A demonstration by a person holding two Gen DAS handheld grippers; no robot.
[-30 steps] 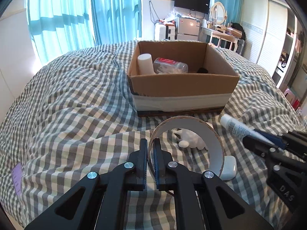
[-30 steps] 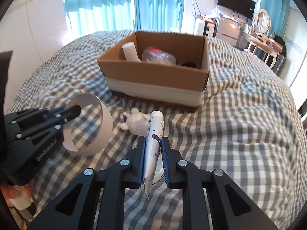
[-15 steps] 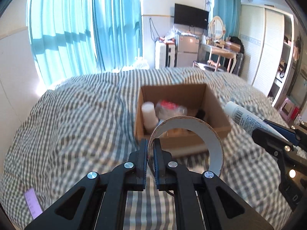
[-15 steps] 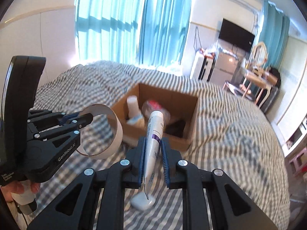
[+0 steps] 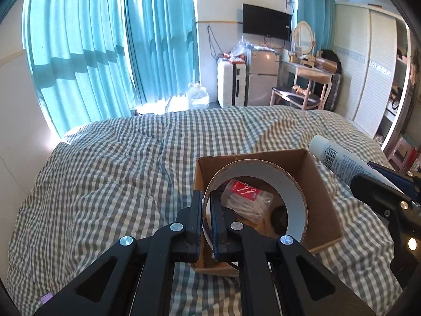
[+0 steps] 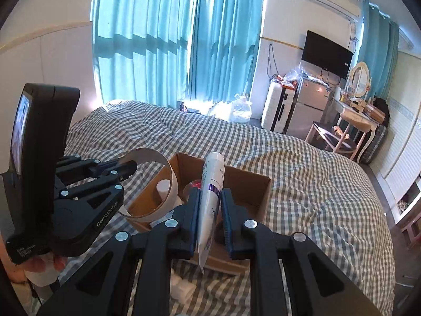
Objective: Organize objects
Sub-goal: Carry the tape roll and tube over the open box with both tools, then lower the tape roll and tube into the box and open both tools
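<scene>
My left gripper (image 5: pixel 206 197) is shut on the rim of a white tape ring (image 5: pixel 294 200) and holds it over the open cardboard box (image 5: pixel 323 202) on the bed. My right gripper (image 6: pixel 210 197) is shut on a white tube (image 6: pixel 211 184), cap pointing forward, above the box (image 6: pixel 252 184). The tube (image 5: pixel 339 160) and right gripper (image 5: pixel 379 192) show at the right of the left wrist view. The ring (image 6: pixel 172 181) and left gripper (image 6: pixel 126 168) show in the right wrist view. Inside the box lie a clear packet with a red label (image 5: pixel 247 202) and a white bottle (image 6: pixel 163 187).
The bed has a grey checked cover (image 5: pixel 118 171). A small white object (image 6: pixel 181 287) lies on the cover below my right gripper. Beyond the bed stand teal curtains (image 5: pixel 105 52), a white suitcase (image 5: pixel 231 84), a fridge and a dressing table (image 5: pixel 313 73).
Both grippers have risen from the bed and moved forward with the ring and the tube. They now hang above the box, which looks smaller and lower in both views.
</scene>
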